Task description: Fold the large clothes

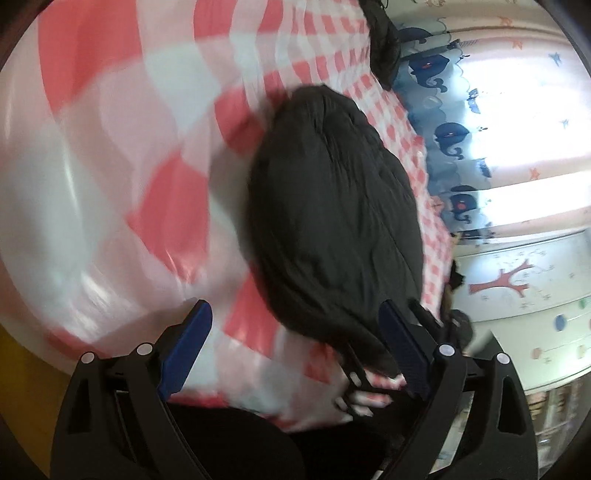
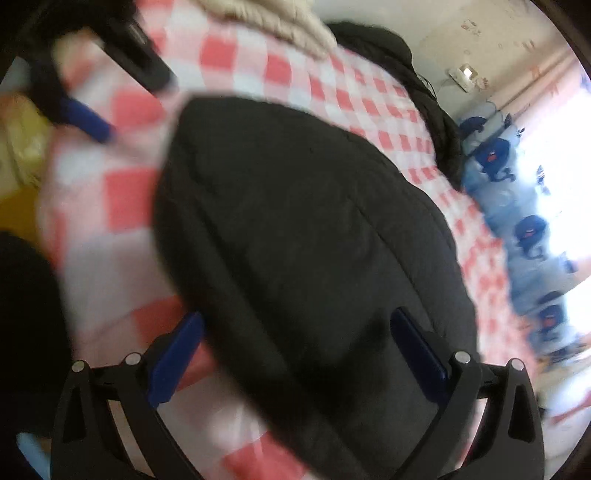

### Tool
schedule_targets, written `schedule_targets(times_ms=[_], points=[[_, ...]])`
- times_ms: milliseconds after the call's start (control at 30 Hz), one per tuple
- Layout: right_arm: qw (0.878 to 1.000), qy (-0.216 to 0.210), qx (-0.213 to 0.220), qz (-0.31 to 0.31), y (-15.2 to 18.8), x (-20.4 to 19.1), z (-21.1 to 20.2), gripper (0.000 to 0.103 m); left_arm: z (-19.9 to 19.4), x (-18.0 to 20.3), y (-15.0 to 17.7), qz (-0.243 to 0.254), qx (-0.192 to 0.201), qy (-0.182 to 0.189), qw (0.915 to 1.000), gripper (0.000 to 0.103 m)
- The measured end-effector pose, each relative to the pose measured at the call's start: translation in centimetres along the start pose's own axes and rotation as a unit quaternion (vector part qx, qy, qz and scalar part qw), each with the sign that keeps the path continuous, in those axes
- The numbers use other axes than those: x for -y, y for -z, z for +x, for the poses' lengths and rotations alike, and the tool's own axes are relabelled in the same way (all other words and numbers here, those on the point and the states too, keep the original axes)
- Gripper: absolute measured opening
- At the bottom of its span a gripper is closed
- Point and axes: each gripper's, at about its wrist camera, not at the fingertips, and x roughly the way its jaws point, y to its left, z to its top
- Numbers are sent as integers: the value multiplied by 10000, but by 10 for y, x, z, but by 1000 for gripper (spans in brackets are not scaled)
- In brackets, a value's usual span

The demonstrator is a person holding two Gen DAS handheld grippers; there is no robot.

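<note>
**Black padded coat on the checked bed**

Black coat (image 2: 295, 221) lies folded on the pink-and-white checked bedspread (image 1: 110, 147), towards its curtain-side edge. Left gripper (image 1: 295, 343) and right gripper (image 2: 295, 354) both gape wide, holding nothing.

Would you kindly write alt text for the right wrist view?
A dark padded garment lies on a pink-and-white checked bedcover, with the right gripper open just above its near edge, both blurred by motion. The left gripper shows at upper left, and a cream knitted item lies at the top.

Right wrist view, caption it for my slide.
Open right gripper over dark padded jacket on pink checked bedspread.
</note>
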Motion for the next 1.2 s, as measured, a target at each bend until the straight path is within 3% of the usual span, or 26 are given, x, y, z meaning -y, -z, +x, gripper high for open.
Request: schedule_targets(times_ms=[33, 100, 133, 200, 233, 300, 433, 500, 600, 633, 700, 767, 800, 867, 967, 1033, 1100, 1200], points=[[9997, -10, -114, 221, -3, 6, 8, 97, 4, -1, 3, -83, -41, 100, 9999, 88], [9925, -467, -134, 1122, 0, 36, 13, 97, 12, 1, 8, -170, -60, 226, 9996, 88], [9778, -884, -111, 1897, 5, 60, 15, 97, 16, 3, 10, -184, -29, 254, 9995, 88], [9464, -1460, -43, 2882, 18, 92, 22, 97, 27, 8, 12, -203, -14, 319, 9993, 89], [9218, -1828, 11, 3418, 30, 109, 27, 97, 37, 11, 11, -258, -34, 385, 9989, 89], [9052, -2009, 32, 3745, 39, 122, 33, 97, 57, 18, 6, -361, -34, 429, 9984, 89], [9056, -2192, 56, 3631, 43, 122, 26, 97, 86, 35, -4, -492, 179, 664, 9964, 89], [9014, -2378, 113, 3618, 49, 123, 15, 97, 89, 43, -7, -536, 486, 687, 9950, 89], [8691, -2810, 359, 4055, 85, 134, -21, 97, 94, 48, -5, -500, 784, 656, 9935, 89], [8518, -2948, 381, 4315, 103, 142, -26, 97, 96, 48, 0, -408, 902, 596, 9933, 90], [7993, -3246, 320, 5048, 163, 162, -37, 97, 102, 47, 6, -259, 986, 389, 9940, 89], [7191, -3503, 115, 6001, 238, 177, -32, 97, 96, 53, 4, -163, 1132, 510, 9921, 90], [6866, -3542, 27, 6349, 267, 180, -27, 97, 95, 53, 3, -62, 1144, 450, 9924, 90], [6356, -3525, -118, 6868, 314, 184, -16, 97, 97, 54, 3, -47, 1086, 412, 9932, 90], [5797, -3663, -5, 7278, 349, 187, 2, 97, 95, 49, 0, -169, 1088, 433, 9930, 90], [5647, -3696, 129, 7378, 351, 190, 13, 97, 93, 45, -3, -253, 1091, 446, 9927, 90], [5621, -3616, 341, 7431, 347, 200, 17, 97, 93, 45, -3, -258, 1098, 423, 9927, 90], [5606, -3527, 1139, 7405, 337, 218, 5, 97, 93, 46, -4, -212, 1105, 365, 9930, 90]])
